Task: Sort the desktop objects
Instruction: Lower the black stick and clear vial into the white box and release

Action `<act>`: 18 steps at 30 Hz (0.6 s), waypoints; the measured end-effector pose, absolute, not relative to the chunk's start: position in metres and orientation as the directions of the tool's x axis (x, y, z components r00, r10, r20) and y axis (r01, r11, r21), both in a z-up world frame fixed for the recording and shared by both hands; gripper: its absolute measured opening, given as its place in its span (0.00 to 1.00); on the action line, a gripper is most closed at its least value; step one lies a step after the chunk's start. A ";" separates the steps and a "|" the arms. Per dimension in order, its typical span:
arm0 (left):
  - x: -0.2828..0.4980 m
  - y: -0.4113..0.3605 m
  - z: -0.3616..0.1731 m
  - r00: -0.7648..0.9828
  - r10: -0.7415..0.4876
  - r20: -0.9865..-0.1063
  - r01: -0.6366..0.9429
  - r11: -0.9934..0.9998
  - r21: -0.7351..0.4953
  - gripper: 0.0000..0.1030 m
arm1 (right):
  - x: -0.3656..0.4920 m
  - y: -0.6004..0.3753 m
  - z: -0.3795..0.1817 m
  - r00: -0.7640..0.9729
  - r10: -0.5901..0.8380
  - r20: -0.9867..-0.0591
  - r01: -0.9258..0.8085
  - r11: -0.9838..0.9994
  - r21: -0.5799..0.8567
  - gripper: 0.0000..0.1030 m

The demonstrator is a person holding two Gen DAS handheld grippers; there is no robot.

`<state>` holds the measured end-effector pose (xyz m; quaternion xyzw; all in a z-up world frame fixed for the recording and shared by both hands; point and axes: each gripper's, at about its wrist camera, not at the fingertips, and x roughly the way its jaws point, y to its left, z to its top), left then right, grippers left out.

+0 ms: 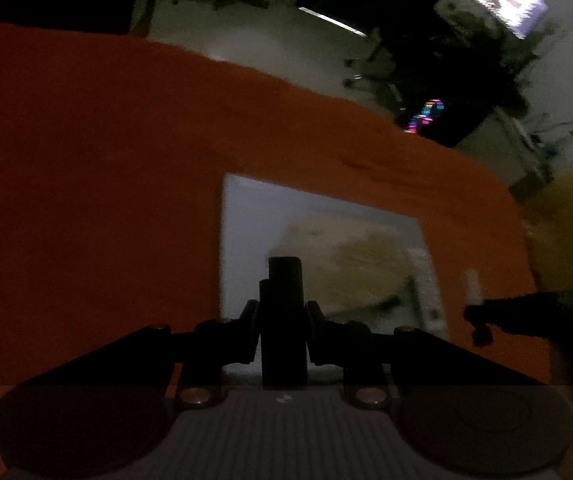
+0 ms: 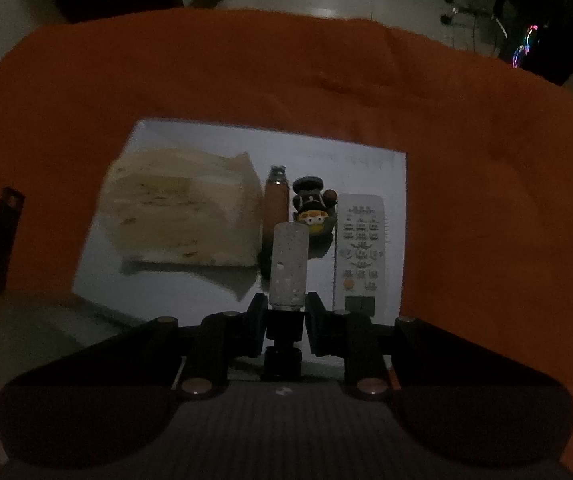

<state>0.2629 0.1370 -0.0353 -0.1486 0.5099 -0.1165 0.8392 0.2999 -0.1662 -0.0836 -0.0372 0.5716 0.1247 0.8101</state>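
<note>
Two claws, one white sheet half-filled on the orange-covered desk (image 2: 466, 160).

Four items lay in a row on the white sheet (image 2: 366, 168), seemingly gathered there as the sorted group: a pale tissue pack (image 2: 182, 216) toward its left edge, then an orange tube (image 2: 276, 204), a small dark figurine (image 2: 312, 206), and a white remote (image 2: 360, 248) along the right edge. Right claw (image 2: 286, 312) was clamped on a grey speckled cylinder (image 2: 288, 268), held upright near the tube, probably to join the row. Left claw (image 1: 282, 320) gripped a dark block (image 1: 284, 312), hovering over the sheet's near edge.
</note>
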 end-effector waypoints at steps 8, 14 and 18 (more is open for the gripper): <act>0.186 0.101 -0.007 0.437 -0.362 -0.823 0.106 0.930 -0.353 0.19 | 0.230 -0.162 -0.047 0.319 0.226 -0.920 -0.293 0.947 0.131 0.22; 0.145 0.074 -0.039 0.340 -0.360 -0.869 0.135 0.933 -0.333 0.19 | 0.181 -0.150 -0.070 0.274 0.220 -0.936 -0.306 0.943 0.132 0.22; 0.130 0.051 -0.076 0.293 -0.327 -0.898 0.146 0.944 -0.296 0.19 | 0.152 -0.143 -0.101 0.236 0.218 -0.947 -0.279 0.949 0.149 0.22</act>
